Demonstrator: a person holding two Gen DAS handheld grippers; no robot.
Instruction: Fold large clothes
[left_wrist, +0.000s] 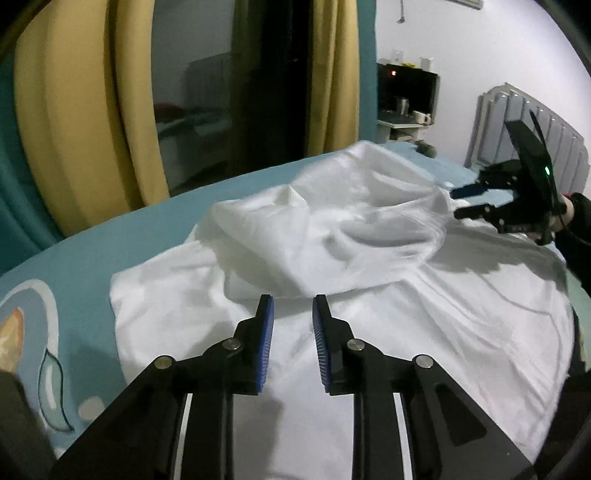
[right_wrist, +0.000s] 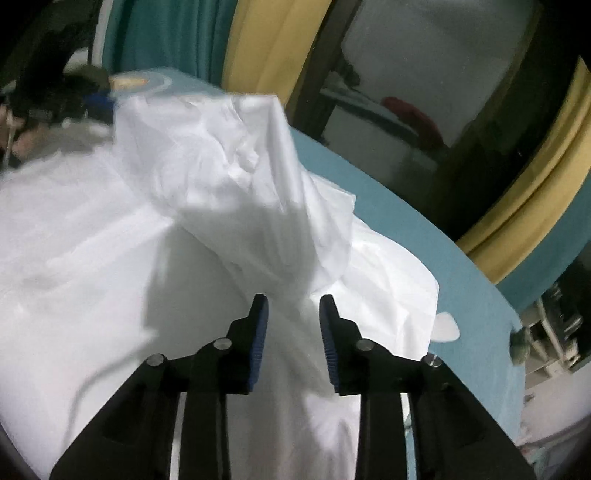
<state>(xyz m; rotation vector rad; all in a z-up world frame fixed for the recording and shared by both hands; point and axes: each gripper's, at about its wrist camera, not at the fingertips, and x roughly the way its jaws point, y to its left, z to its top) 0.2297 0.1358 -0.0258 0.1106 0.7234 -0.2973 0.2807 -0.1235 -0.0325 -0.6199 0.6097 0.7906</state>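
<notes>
A large white garment (left_wrist: 369, 295) lies spread on a bed with a teal sheet (left_wrist: 85, 251). A raised, rumpled fold of it (left_wrist: 332, 225) sits toward the far side. My left gripper (left_wrist: 292, 301) is open and empty, just above the flat cloth in front of that fold. My right gripper (left_wrist: 458, 201) shows at the right of the left wrist view, open beside the fold's corner. In the right wrist view the right gripper (right_wrist: 293, 301) is open with the bunched white cloth (right_wrist: 236, 177) rising just ahead of its fingertips. The left gripper (right_wrist: 88, 105) shows dimly at the far left.
Yellow curtains (left_wrist: 74, 122) and a dark window stand behind the bed. A grey headboard (left_wrist: 532, 129) and a small shelf with cups (left_wrist: 406, 110) are at the right. The bed edge (right_wrist: 461, 266) curves close on the right of the right wrist view.
</notes>
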